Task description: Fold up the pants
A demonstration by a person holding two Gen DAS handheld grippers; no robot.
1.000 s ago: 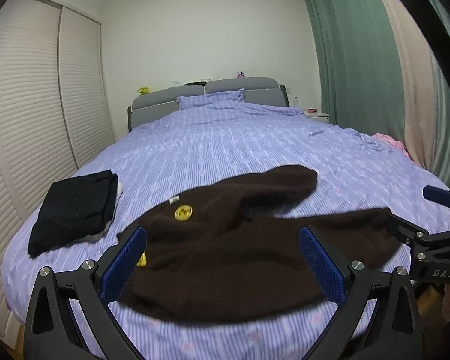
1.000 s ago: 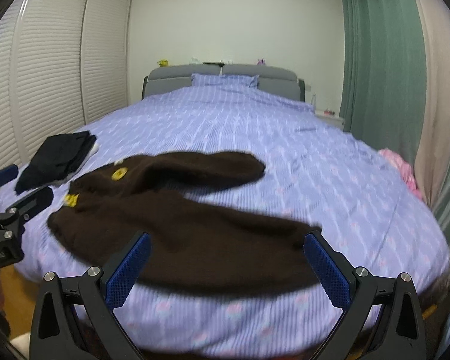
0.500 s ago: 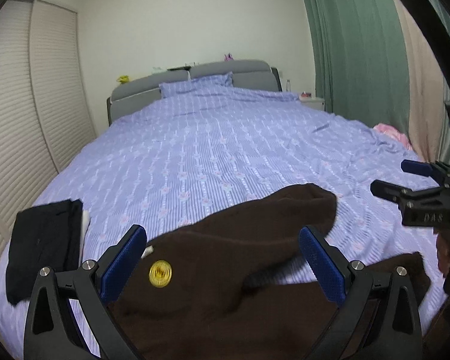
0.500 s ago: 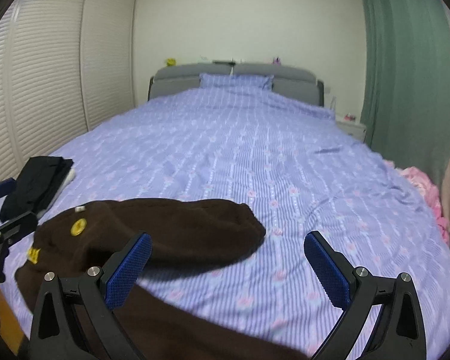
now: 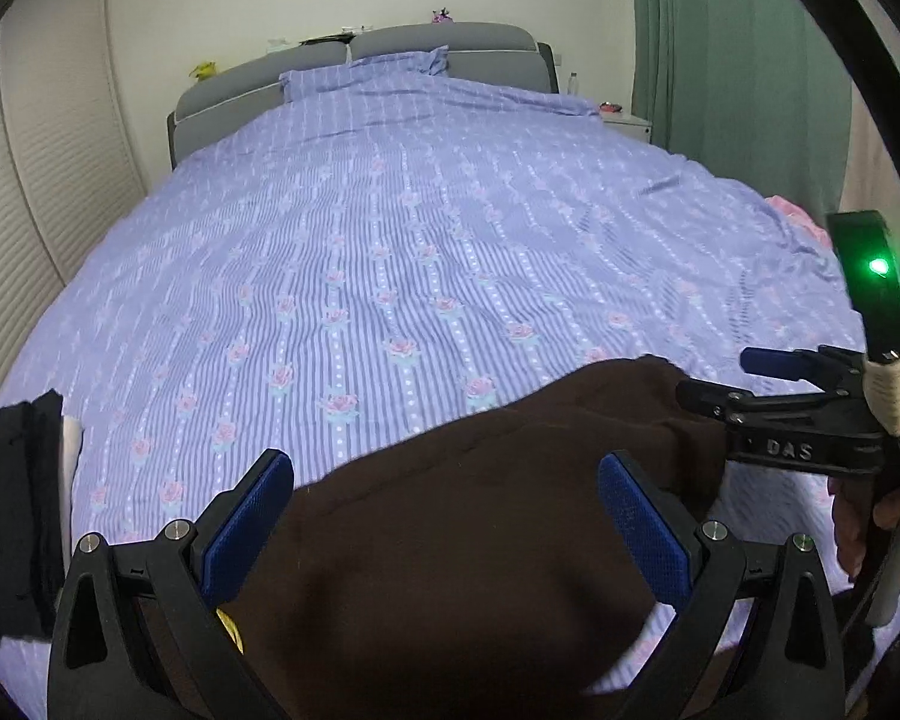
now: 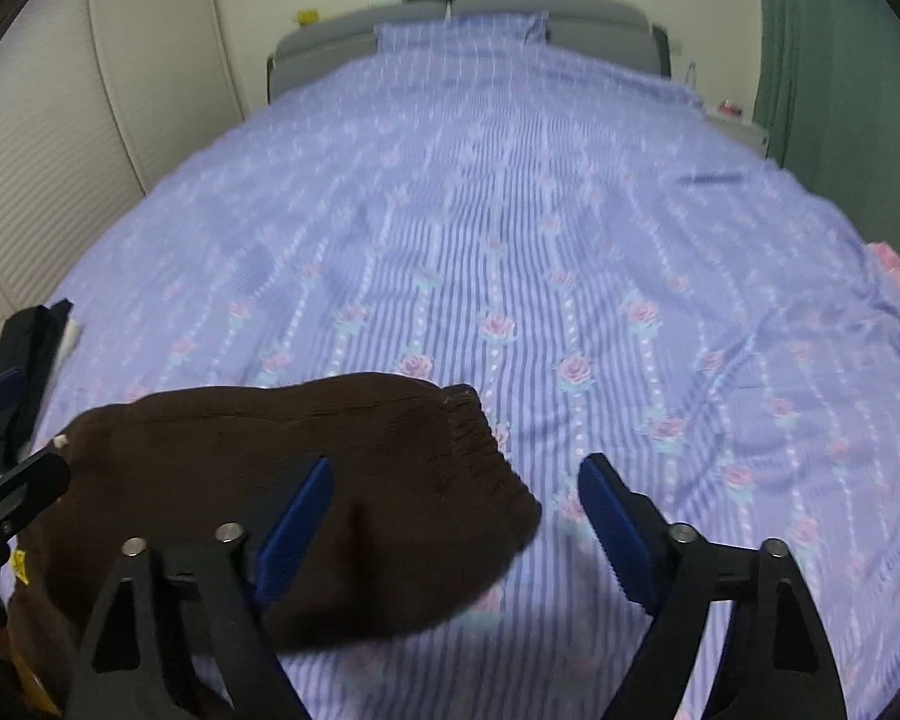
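1. Wide bed under a lilac striped, rose-printed cover (image 5: 426, 252), filling both views, smooth and roomy for a fold; grey padded headboard (image 5: 354, 60) far behind.
2. Dark brown fuzzy knit pants (image 5: 480, 540) sprawled across the near edge of that cover, right under both tools; one leg doubled over, its ribbed cuff (image 6: 474, 438) pointing toward the middle of the bed.
3. Folded black garment stack (image 5: 12, 510) parked at the left edge, well apart from the brown fabric; best left alone.
4. Left gripper (image 5: 444, 528) poised low over the brown cloth, blue pads spread wide, nothing pinched between them.
5. Right gripper (image 6: 456, 522) likewise gaping, left pad (image 6: 297, 525) over the leg beside the cuff, right pad over bare cover; empty too. Seen from the left camera, hovering just past the cuff end (image 5: 768, 396).
6. Likely step in hand: taking hold for the next fold. Good form: pinch both layers together at an edge or corner, not the fluffy middle; bite deep enough that the thick knit cannot slip out.
7. Then lift only slightly, carry both ends evenly, lay edge on edge, release after the cloth settles.
8. Risk: catching the cover along with the knit; better to come in shallow.
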